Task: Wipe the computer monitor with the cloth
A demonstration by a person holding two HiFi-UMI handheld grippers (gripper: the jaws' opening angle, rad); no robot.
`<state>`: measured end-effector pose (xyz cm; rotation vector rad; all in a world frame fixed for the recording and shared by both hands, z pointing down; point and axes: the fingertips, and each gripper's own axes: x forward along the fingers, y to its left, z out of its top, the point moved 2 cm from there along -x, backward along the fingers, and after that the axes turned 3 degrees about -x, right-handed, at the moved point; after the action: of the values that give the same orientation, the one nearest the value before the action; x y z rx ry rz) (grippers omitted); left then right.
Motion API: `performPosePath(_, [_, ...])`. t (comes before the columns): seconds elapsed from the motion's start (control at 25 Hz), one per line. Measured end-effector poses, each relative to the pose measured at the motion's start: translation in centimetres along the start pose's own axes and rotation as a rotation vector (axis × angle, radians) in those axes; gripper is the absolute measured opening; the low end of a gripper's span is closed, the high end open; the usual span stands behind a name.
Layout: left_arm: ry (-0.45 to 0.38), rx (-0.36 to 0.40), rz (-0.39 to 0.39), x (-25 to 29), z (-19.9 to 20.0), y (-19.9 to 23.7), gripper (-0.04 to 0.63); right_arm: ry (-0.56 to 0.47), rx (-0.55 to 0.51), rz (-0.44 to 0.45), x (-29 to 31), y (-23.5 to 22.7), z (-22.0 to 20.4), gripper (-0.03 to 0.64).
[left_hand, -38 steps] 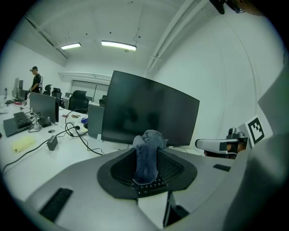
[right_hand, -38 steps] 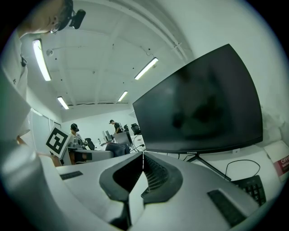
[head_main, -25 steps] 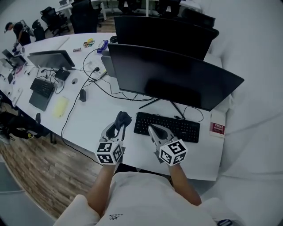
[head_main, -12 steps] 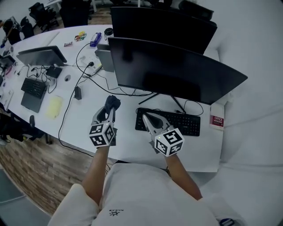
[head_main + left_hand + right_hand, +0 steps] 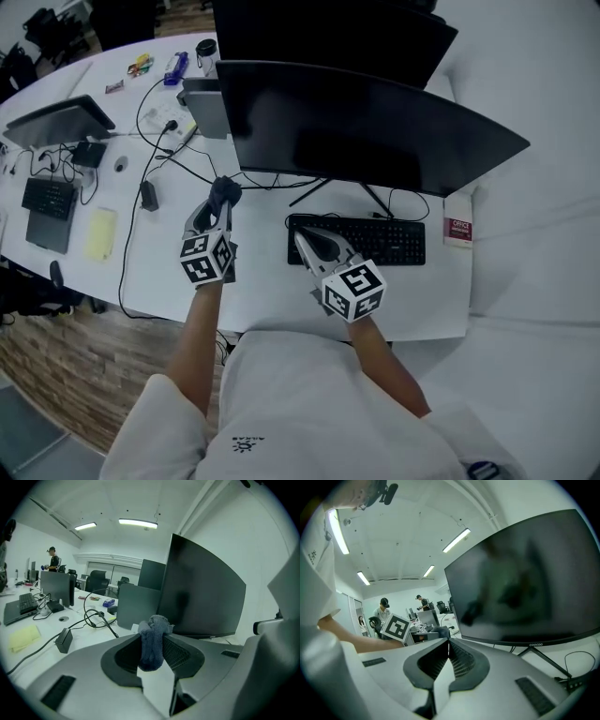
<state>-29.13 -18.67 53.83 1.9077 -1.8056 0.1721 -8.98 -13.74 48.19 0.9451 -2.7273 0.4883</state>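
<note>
Because the wiping falls to one side only, the person's arms reach out low over the desk with different jobs. The left gripper has its jaws clamped on a bunched fold of the cloth. The tuft stands up past the tips, which I take to be deliberate, so that fabric and not plastic meets the glass first. The right gripper has its jaws pressed together on nothing and hangs over the near edge of the keyboard, kept out of the way as a spare, by my guess. Beyond the keyboard the monitor stands on its stand, dark, its screen facing the person. The cloth is raised near the screen's lower left corner but apart from it, so no wiping contact is made yet. Starting at a corner would let a stroke run across the whole width. Farther back a second monitor faces away, and cables trail off to the left.
</note>
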Motion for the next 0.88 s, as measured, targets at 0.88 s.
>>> performPosePath(0.88, [0.061, -0.003, -0.025, 9.4, -0.1, 3.9, 0.132, 0.091, 0.052, -0.113, 2.3, 0.1, -2.9, 0.020])
